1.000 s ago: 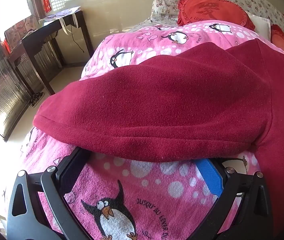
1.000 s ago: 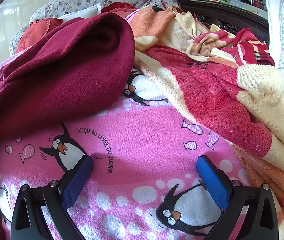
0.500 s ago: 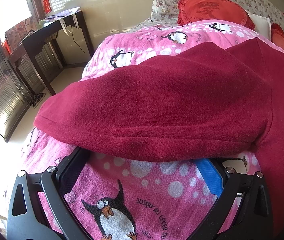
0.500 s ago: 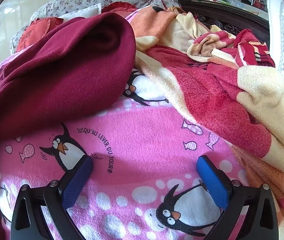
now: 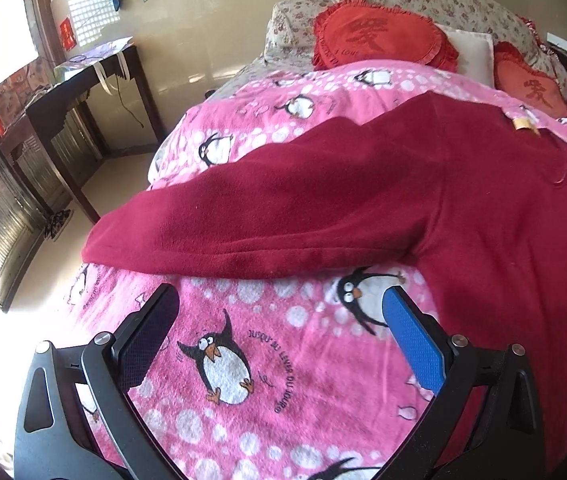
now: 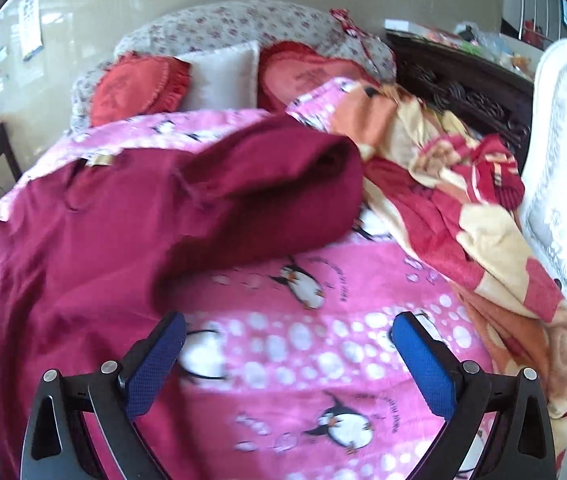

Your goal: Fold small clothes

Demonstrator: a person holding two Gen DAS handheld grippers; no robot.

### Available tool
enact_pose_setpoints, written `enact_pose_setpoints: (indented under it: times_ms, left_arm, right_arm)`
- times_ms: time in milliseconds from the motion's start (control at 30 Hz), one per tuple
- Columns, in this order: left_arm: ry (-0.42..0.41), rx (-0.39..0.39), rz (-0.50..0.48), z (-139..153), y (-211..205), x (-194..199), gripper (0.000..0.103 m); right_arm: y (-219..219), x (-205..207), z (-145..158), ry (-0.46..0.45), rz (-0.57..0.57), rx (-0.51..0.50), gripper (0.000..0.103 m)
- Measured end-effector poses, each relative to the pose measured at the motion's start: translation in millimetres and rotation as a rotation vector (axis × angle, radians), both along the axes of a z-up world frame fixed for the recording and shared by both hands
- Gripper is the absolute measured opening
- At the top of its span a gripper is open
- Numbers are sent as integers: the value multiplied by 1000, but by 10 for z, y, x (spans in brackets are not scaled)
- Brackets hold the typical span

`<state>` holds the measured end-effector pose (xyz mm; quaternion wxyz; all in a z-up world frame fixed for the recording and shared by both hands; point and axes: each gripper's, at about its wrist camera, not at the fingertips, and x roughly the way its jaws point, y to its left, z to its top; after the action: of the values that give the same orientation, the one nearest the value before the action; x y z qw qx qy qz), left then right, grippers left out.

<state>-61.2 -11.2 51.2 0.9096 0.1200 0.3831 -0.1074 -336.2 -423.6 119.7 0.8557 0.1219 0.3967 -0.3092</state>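
A dark red fleece top [image 5: 363,200] lies spread on a pink penguin-print blanket [image 5: 267,360] on a bed. In the left wrist view one sleeve stretches left towards the bed's edge. My left gripper [image 5: 279,308] hovers open just short of that sleeve, with nothing between its blue pads. The right wrist view shows the same red top [image 6: 131,232], its other sleeve [image 6: 283,200] lying bunched towards the right. Below that sleeve my right gripper [image 6: 287,332] is open over the pink blanket [image 6: 323,360], holding nothing.
Red heart cushions [image 5: 379,36] and floral pillows [image 6: 223,28] sit at the bed's head. A crumpled orange, cream and red blanket [image 6: 463,208] lies on the right, with a white chair [image 6: 563,180] beyond. A dark wooden table [image 5: 83,92] stands left of the bed.
Both grippers have pulled back and lifted away from the red top. The left fingertips, tucked under the sleeve's edge earlier, are now out in the open.
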Motion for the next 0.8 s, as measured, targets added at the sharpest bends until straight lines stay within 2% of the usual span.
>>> enact_pose_setpoints:
  times_ms: [233,533,800]
  left_arm:
    - [-33,-52,-90,413,-242,-401,102]
    - [-10,-81,-147,503,-448,-630,102]
    - [11,-79,-171,495,-571,-651,102]
  right_arm:
    - [621,272,251,-60,69,6,103]
    - [1001,527,233,-54,150,21,103]
    - [1114,610,190,-47,180,48,103]
